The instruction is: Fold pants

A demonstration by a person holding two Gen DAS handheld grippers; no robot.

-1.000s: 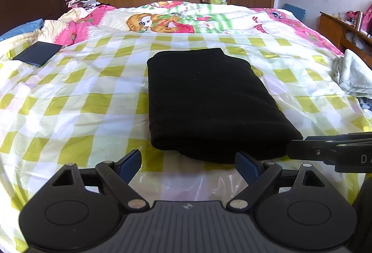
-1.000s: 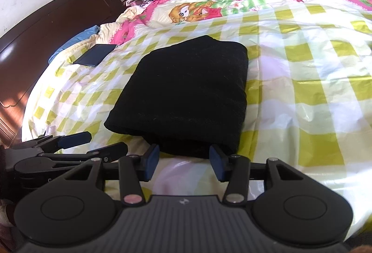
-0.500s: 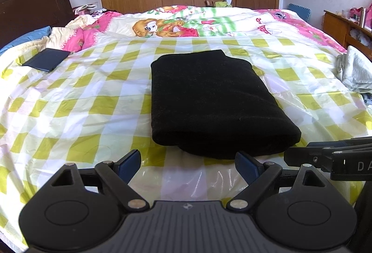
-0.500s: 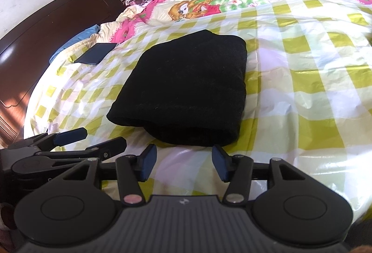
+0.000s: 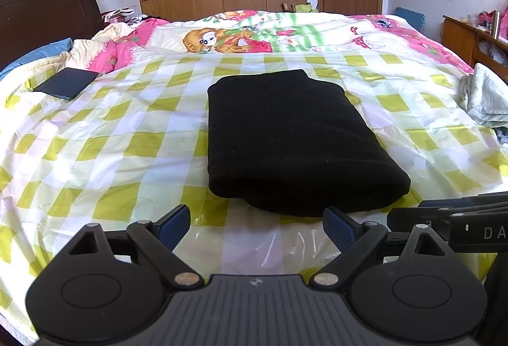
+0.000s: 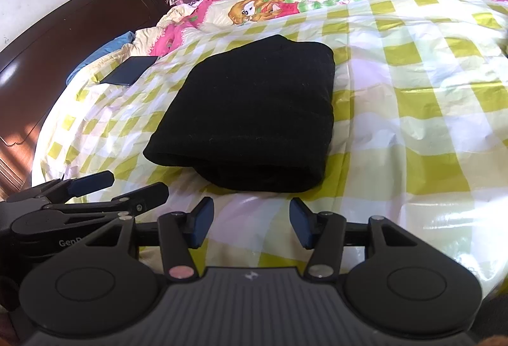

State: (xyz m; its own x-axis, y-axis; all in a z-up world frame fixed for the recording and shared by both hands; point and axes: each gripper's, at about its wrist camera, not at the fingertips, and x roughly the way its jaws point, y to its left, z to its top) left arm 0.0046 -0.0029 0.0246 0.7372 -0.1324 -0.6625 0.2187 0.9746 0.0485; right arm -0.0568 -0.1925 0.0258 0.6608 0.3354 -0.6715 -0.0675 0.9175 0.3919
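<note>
The black pants lie folded into a thick rectangle on the yellow-checked sheet, its rounded fold toward me. My left gripper hovers just short of that near edge, open, with only sheet between its blue pads. My right gripper is also open and empty, a short gap from the pants. The two grippers sit side by side: the right gripper shows at the left view's right edge, and the left gripper shows at the right view's left.
A dark flat case lies on the bed at far left near the dark headboard. A grey cloth heap sits at the bed's right edge by a wooden dresser. A cartoon quilt covers the far half.
The right gripper's jaws have spread a little wider. Both views have drawn back slightly, so a strip of sheet now shows between the pads and the pants' near edge. The pants lie unmoved.
</note>
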